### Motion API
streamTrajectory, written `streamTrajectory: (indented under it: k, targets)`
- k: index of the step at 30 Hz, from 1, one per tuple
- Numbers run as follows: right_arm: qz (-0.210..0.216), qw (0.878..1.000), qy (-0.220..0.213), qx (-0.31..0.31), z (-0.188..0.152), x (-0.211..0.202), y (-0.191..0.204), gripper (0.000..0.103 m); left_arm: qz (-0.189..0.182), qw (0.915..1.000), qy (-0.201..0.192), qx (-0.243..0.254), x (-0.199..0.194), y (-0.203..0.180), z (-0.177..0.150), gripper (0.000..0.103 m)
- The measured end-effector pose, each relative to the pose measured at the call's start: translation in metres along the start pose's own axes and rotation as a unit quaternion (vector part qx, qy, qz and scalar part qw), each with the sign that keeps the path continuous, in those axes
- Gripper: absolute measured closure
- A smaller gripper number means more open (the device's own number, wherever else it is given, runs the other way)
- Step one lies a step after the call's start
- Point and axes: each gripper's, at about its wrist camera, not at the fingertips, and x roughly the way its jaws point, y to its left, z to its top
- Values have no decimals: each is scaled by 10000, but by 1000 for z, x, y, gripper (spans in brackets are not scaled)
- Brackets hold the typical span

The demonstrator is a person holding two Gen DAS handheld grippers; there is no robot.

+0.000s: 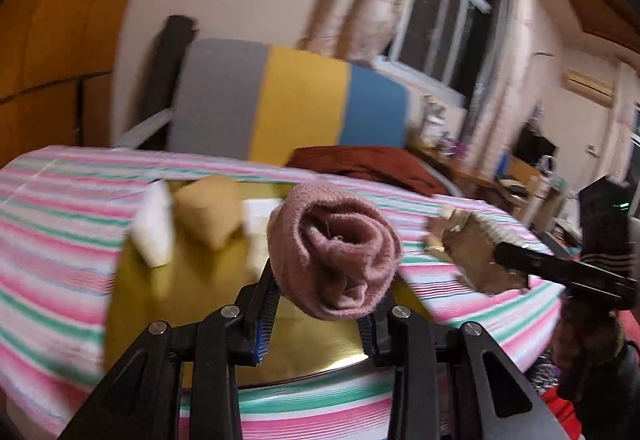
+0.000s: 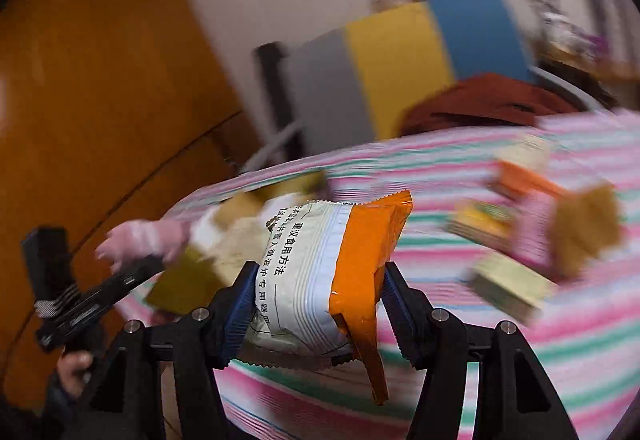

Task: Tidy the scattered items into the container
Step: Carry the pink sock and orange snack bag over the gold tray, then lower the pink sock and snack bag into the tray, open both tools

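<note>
The left gripper (image 1: 320,304) is clamped on a rolled pink sock (image 1: 334,252), held above the gold tray (image 1: 184,288), which already holds a tan packet (image 1: 210,213). The right gripper (image 2: 316,312) pinches an orange-and-white snack bag (image 2: 332,272) over the striped cloth (image 2: 520,360). More packets (image 2: 532,232) lie scattered to its right, too blurred to identify. Behind the bed stands a chair (image 1: 288,103) in grey, yellow and blue, with a window (image 1: 448,23) beyond.

Striped bedspread (image 1: 60,207), tricolour chair back (image 1: 288,99), dark window (image 1: 452,23).
</note>
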Motion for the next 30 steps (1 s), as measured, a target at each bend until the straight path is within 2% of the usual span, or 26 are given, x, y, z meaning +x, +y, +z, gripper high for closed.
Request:
streamTrajectory:
  k: [2, 5, 10, 14, 18, 23, 27, 29, 30]
  targets:
    - [319, 9986, 127, -412, 6, 20, 26, 42, 241, 9997, 63, -83, 2, 15, -4, 68]
    - [507, 9935, 370, -952, 8, 52, 55, 42, 476, 9986, 171, -138, 9, 29, -9, 68]
    - [508, 9851, 845, -1407, -1, 92, 67, 42, 687, 9970, 303, -165, 16, 45, -20, 68]
    - [311, 9789, 1133, -1672, -17, 113, 65, 41, 828, 9958, 376, -145, 21, 50, -27, 67]
    - [343, 9805, 1122, -1578, -19, 117, 55, 37, 864, 9949, 472, -222, 23, 56, -32, 61]
    - [425, 9846, 1027, -1347, -12, 111, 49, 33, 762, 9960, 357, -286, 14, 58, -32, 50]
    - [460, 9897, 750, -1126, -7, 93, 46, 31, 725, 9968, 58, -332, 0, 57, -27, 50]
    - [482, 9909, 654, -1073, -7, 89, 48, 32, 699, 9966, -150, -400, -8, 56, -24, 50]
    - [474, 9913, 600, -1068, -6, 88, 50, 37, 686, 9965, -251, -414, -12, 55, -22, 50]
